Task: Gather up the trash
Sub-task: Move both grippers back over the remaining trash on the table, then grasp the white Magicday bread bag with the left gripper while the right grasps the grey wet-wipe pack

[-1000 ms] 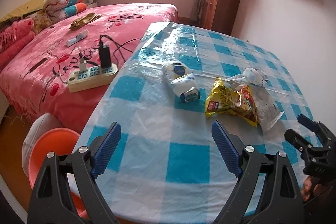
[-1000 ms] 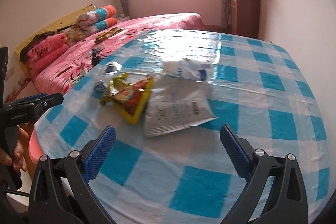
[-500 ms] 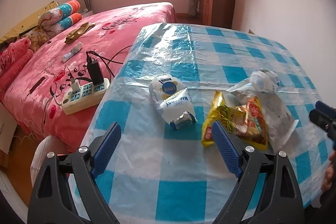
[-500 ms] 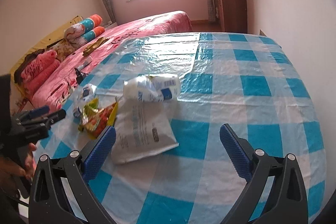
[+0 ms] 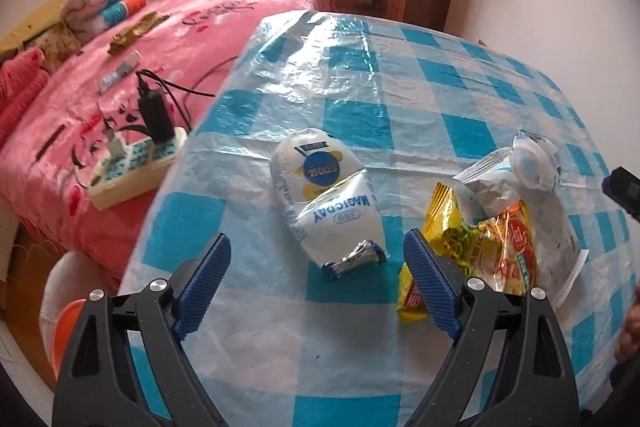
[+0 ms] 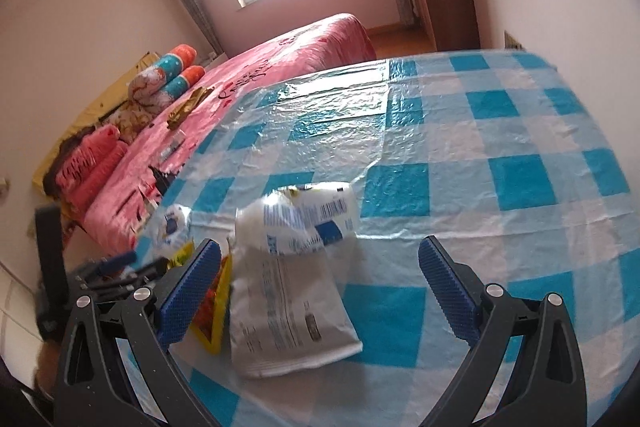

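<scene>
On the checked counter (image 5: 360,347), empty wrappers lie loose between two wide-open grippers.

Nearest the left gripper (image 5: 316,283) is a white snack bag (image 5: 324,195) with a blue round label, torn open at its near end and lying flat; nothing shows inside it. Just beside it to the right sits a crumpled yellow noodle packet (image 5: 484,247), touching a flat grey-white pouch (image 6: 280,311) and a squashed white milk bag (image 6: 296,219) with blue print that rests on the pouch's far edge. Both fingers of the left gripper stand spread apart with nothing between them, and the right gripper (image 6: 320,291) is likewise spread, its fingers (image 6: 448,291) hovering above the pouch without touching it. Beside the counter, an orange bin (image 5: 64,331) peeks out at floor level, its inside hidden. A power strip (image 5: 136,163) lies on the pink bed (image 5: 224,23).
</scene>
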Action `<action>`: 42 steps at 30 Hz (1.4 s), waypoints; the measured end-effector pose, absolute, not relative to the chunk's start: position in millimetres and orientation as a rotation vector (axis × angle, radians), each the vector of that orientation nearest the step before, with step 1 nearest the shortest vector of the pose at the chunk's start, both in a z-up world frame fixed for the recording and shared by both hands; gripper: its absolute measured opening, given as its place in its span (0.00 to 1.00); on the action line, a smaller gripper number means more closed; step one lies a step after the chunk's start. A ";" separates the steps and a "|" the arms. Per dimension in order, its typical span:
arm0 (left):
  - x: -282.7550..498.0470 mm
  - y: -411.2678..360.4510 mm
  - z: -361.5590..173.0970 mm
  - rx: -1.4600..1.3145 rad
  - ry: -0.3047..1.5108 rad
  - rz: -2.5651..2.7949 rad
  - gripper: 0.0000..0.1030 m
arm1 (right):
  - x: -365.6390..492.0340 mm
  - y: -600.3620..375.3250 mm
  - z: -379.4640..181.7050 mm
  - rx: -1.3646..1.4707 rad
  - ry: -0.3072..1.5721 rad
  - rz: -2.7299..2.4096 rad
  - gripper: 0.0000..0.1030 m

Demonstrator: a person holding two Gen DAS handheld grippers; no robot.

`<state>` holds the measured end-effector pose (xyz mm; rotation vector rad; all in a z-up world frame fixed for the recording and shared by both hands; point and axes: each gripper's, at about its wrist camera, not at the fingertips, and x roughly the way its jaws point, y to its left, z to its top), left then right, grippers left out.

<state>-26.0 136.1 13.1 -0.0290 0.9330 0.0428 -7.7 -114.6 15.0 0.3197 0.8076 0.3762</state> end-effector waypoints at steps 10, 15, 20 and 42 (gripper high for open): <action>-4.9 144.5 3.4 -0.141 0.967 -0.008 0.86 | 29.3 -111.8 -0.5 0.513 0.926 0.456 0.95; 1.0 145.7 3.6 -0.149 0.960 0.000 0.86 | 37.1 -99.6 1.3 0.427 0.920 0.451 0.95; 7.2 144.8 3.8 -0.129 0.946 0.030 0.75 | 39.8 -82.2 9.9 0.261 0.874 0.490 0.95; 1.1 143.6 3.1 -0.105 0.882 0.076 0.59 | 30.8 -52.3 -22.0 0.083 0.930 0.491 0.95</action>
